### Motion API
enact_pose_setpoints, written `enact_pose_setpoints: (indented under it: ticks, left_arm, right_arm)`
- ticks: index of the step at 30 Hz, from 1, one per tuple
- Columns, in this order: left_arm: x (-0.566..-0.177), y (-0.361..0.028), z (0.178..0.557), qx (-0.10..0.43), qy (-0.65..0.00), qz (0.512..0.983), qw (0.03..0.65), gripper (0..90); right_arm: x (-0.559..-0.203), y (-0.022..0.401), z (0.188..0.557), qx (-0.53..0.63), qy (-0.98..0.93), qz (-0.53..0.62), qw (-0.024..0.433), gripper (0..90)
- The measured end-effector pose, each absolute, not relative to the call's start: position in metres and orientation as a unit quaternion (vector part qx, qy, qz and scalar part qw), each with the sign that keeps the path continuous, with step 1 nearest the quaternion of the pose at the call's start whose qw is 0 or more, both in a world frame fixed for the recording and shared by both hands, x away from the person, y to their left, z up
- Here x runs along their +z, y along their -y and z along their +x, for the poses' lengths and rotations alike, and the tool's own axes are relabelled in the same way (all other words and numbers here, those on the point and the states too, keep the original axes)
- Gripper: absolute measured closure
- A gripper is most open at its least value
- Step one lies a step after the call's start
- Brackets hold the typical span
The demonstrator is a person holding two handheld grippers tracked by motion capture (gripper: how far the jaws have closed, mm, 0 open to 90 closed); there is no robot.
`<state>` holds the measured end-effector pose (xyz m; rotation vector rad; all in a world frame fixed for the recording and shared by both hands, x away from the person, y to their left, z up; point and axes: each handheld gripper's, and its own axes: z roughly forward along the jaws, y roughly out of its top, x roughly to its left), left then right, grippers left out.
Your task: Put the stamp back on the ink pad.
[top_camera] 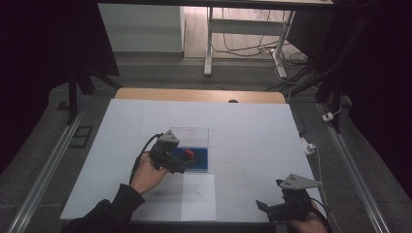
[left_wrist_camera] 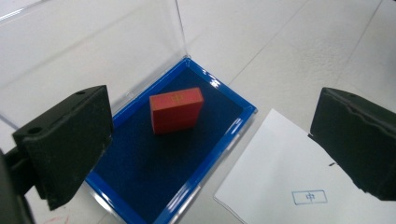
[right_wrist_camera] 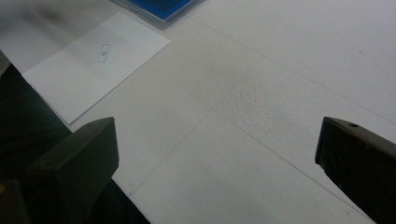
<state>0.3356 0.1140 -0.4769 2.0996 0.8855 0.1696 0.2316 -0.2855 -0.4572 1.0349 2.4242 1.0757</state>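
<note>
Your left gripper stands with its jaws spread wide and nothing between the pads — they sit apart on either side of the view, above the blue-lined case. The red stamp block lies on the case's dark blue lining, a little toward the far end, free of both jaws and with a character showing on its upper face. The clear lid stands raised at the far-left side of the case.

From the high view, your left gripper hovers over the left part of the case, in the middle of the table. Just near of the case lies the white sheet of paper, and it already bears a small blue framed print — so the stamping itself looks done and the block looks put away in its tray.

Your right gripper waits at the near right corner of the table, well apart from the case, jaws wide and empty over bare tabletop; the paper lies to its far left.

What seems left, judging by how things lie: the lid is not yet down, so closing the case is the likely remaining step.
</note>
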Motion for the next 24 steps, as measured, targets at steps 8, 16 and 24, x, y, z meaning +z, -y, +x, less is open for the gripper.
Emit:
enact_pose_setpoints:
  ticks: [8,16,24]
  left_arm:
    - [-0.470,-0.130,0.322,0.048,-0.349,0.833,0.427,0.0]
    - [-0.466,-0.156,0.298,0.043,-0.357,0.825,0.436,0.0]
    - [-0.461,-0.185,0.270,0.044,-0.367,0.808,0.458,0.0]
  right_arm:
    - [-0.457,0.286,0.232,0.374,-0.842,0.360,0.146,0.0]
    - [-0.457,0.285,0.232,0.373,-0.842,0.361,0.146,0.0]
    - [-0.457,0.286,0.232,0.374,-0.842,0.361,0.145,0.0]
